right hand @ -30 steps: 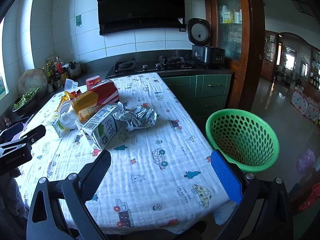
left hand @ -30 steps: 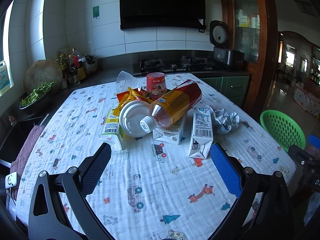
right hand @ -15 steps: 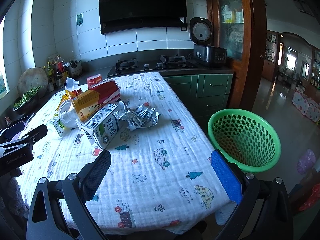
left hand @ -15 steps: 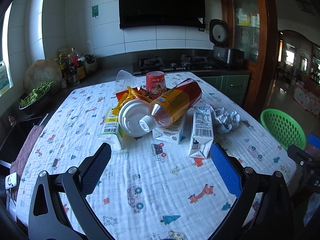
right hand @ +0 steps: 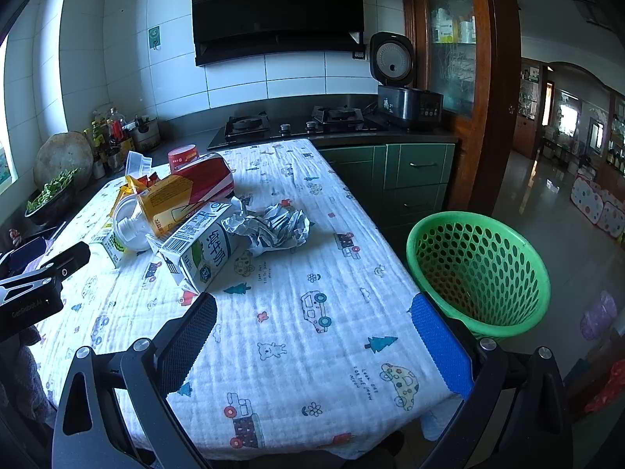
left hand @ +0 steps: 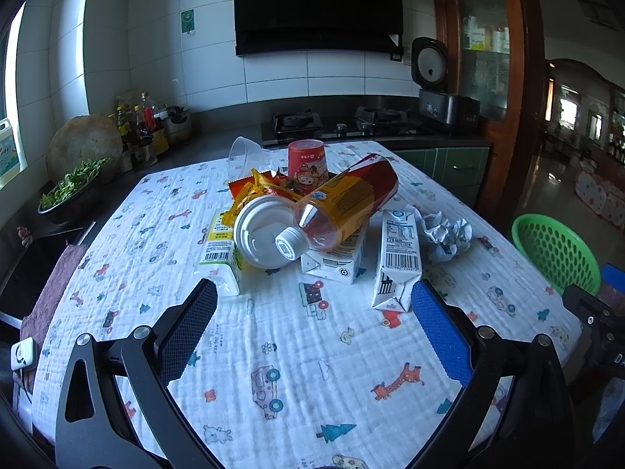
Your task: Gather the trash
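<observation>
Trash pile (left hand: 312, 215) lay mid-table (left hand: 273, 351), beyond both tongs. Left tongs (left hand: 312, 336) and right tongs (right hand: 312, 344) gaped wide, gripping nothing. Green basket (right hand: 476, 269) stood beside table's right edge.

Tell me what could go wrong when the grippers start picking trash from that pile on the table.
The plastic bottle lies tilted across a carton and a white lid; pulling either may send it rolling. The green basket stands off the table's right edge, so a short drop would likely land on the floor.
</observation>
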`<act>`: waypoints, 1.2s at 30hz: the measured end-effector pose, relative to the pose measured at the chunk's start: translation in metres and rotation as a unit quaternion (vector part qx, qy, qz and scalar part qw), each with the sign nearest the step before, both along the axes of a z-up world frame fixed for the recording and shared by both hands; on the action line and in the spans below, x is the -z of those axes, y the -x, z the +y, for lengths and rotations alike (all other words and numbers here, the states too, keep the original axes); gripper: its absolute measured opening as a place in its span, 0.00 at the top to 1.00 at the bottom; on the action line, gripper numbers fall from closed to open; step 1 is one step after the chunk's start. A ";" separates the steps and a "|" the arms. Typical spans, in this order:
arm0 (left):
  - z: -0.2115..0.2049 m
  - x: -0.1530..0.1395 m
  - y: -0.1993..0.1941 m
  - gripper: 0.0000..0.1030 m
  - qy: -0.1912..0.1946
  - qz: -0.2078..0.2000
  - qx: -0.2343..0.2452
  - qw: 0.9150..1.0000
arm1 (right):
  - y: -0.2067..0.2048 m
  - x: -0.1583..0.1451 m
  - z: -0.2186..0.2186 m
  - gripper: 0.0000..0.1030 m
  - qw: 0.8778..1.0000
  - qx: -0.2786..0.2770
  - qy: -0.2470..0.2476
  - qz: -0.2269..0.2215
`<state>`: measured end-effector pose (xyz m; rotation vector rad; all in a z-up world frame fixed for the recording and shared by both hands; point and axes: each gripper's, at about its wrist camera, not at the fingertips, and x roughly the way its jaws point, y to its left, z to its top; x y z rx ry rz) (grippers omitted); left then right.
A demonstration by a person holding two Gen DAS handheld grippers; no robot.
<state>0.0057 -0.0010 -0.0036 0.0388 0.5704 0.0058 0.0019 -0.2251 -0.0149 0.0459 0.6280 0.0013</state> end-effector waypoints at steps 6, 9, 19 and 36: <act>0.000 0.000 0.000 0.05 -0.001 0.000 0.000 1.000 | -0.002 0.000 -0.003 0.06 1.000 0.005 -0.001 0.000; 0.000 0.001 -0.001 0.05 0.000 0.002 0.000 1.000 | -0.002 0.000 -0.004 0.06 1.000 0.006 -0.001 0.000; -0.002 0.003 -0.004 0.05 -0.002 0.003 0.002 1.000 | -0.001 0.002 -0.005 0.06 1.000 0.006 -0.001 0.001; 0.008 0.000 -0.024 0.06 -0.012 0.007 0.007 1.000 | -0.031 0.009 0.007 0.06 0.999 -0.036 0.002 0.020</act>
